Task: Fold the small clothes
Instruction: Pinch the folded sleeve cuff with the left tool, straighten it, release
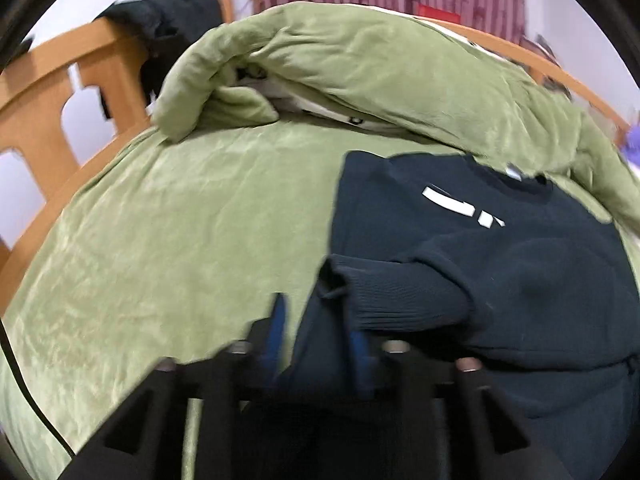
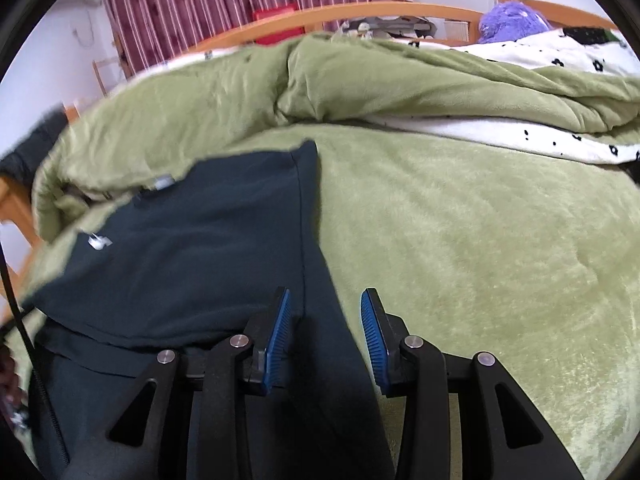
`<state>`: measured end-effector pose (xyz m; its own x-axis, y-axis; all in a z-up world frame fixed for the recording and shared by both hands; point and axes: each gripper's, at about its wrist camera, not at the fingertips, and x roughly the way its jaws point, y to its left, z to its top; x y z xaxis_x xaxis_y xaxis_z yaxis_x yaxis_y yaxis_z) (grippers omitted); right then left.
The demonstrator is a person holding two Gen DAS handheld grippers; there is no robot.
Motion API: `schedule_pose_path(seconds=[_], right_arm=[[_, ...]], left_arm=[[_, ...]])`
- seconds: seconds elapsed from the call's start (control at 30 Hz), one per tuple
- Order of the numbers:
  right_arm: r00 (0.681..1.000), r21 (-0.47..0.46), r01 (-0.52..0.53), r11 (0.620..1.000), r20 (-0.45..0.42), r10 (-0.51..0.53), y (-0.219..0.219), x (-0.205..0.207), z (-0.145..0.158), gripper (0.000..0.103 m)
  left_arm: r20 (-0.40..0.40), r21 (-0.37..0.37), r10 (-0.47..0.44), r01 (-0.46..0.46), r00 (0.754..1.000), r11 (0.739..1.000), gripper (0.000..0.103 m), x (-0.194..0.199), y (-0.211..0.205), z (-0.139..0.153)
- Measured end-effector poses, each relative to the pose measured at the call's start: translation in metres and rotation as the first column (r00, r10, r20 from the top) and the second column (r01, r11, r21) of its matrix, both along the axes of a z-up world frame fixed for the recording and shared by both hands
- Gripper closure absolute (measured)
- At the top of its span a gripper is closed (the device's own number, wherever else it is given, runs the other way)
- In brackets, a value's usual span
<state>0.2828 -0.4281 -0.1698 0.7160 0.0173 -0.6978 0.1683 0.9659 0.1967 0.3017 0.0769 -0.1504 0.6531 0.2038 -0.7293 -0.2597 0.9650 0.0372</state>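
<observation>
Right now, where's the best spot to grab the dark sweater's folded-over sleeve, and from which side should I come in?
Probably the ribbed cuff. It lies on top of the dark sweater, near its left edge, with its open end facing the green blanket. That end is thick and stands up a little, so come in low from the bare blanket side and close the jaws across the ribbing, not the flat body.

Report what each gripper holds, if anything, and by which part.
Dark fabric of the navy sweater lies between the jaws of both the left gripper and the right gripper, along its near hem. Whether either pair of pads presses on it cannot be told.
</observation>
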Motion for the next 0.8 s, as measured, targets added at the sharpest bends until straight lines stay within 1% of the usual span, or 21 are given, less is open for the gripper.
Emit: schedule_pose_path(seconds=[0.03,0.07,0.17,0.27,0.4,0.47,0.53,0.6,0.67,0.73,0.77,0.8], right_arm=[[1.000,0.018,0.002,1.000,0.016,-0.002,-0.003,-0.002,0.004,0.066],[0.999,0.036,0.005,0.999,0.038,-0.006,-0.005,-0.004,0.009,0.066],[0.998,0.048,0.004,0.999,0.055,-0.007,-0.002,-0.003,0.014,0.066],[0.999,0.030,-0.005,1.000,0.047,0.004,0.006,0.002,0.013,0.066],[0.999,0.008,-0.027,1.000,0.029,0.027,0.018,0.008,0.006,0.066],[0.999,0.002,-0.033,0.999,0.019,0.033,0.026,0.013,0.003,0.066],[0.999,-0.021,-0.044,0.999,0.000,0.044,0.035,0.018,-0.003,0.066],[0.999,-0.053,-0.050,0.997,-0.017,0.050,0.040,0.021,-0.009,0.066],[0.997,-0.102,-0.053,0.993,-0.063,0.047,0.045,0.026,-0.021,0.066],[0.993,-0.144,-0.038,0.989,-0.112,0.022,0.044,0.030,-0.032,0.066],[0.992,-0.142,-0.033,0.989,-0.122,0.015,0.042,0.031,-0.034,0.066],[0.992,-0.131,-0.028,0.991,-0.126,0.011,0.039,0.032,-0.035,0.066]], left_arm=[[0.013,-0.015,0.022,-0.022,1.000,1.000,0.048,-0.003,0.006,0.002],[0.023,-0.021,0.039,-0.038,0.999,0.999,0.045,-0.005,0.010,0.004],[0.033,-0.011,0.062,-0.062,0.998,0.998,0.045,-0.010,0.018,0.006],[0.058,-0.007,0.074,-0.073,0.996,0.997,0.045,-0.014,0.024,0.009],[0.101,-0.068,0.080,-0.074,0.992,0.995,0.045,-0.018,0.033,0.020],[0.107,-0.103,0.061,-0.050,0.992,0.993,0.045,-0.016,0.031,0.023],[0.105,-0.113,0.034,-0.022,0.994,0.993,0.045,-0.012,0.024,0.021],[0.085,-0.096,-0.011,0.019,0.996,0.995,0.045,-0.009,0.011,0.015],[0.047,-0.039,-0.059,0.061,0.997,0.997,0.045,-0.005,-0.004,0.004],[0.007,0.030,-0.072,0.072,0.997,0.997,0.045,-0.003,-0.015,-0.007],[-0.019,0.060,-0.068,0.069,0.997,0.996,0.045,0.000,-0.018,-0.013],[-0.032,0.069,-0.063,0.066,0.997,0.995,0.045,0.000,-0.019,-0.016]])
